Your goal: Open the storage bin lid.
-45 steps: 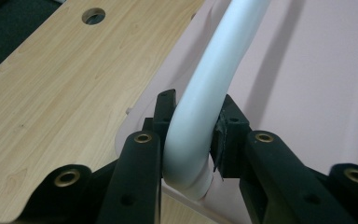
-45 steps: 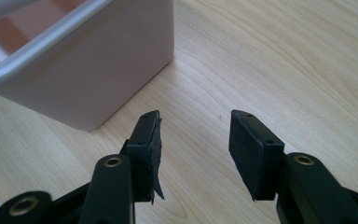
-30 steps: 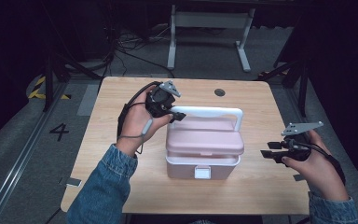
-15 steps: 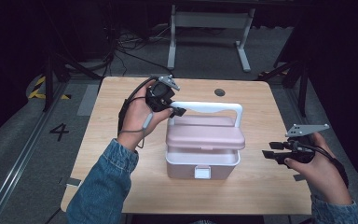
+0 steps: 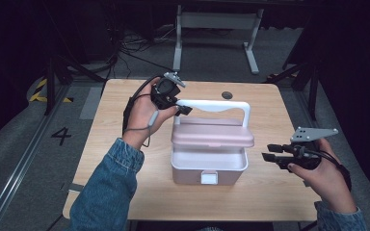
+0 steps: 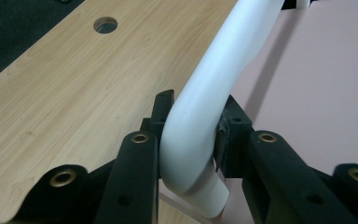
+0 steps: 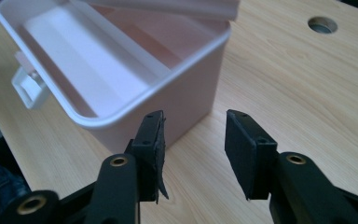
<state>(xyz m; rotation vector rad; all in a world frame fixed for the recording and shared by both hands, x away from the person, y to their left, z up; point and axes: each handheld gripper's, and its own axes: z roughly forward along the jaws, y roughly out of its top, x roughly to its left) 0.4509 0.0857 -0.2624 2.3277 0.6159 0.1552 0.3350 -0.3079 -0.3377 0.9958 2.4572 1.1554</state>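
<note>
The pink lid [image 5: 212,137] has lifted off the box base [image 5: 209,166], hauled by the left gripper [image 5: 180,109], jaws pinching the white handle [image 6: 214,88]. The right gripper [image 5: 270,156], jaws spread but just closing on nothing, waits beside the base. If that smooth handle slips, the lid slams down and shoves the base across the desk [image 5: 111,130].

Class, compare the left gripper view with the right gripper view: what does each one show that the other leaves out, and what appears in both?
Left gripper view alone: the left claw clamped on the box's white handle, with the pink lid beside it.

Right gripper view alone: the right claw with its jaws apart and nothing between them, the open box with its bare inside, and its white front latch.

Both: the wooden table and its round hole.
</note>
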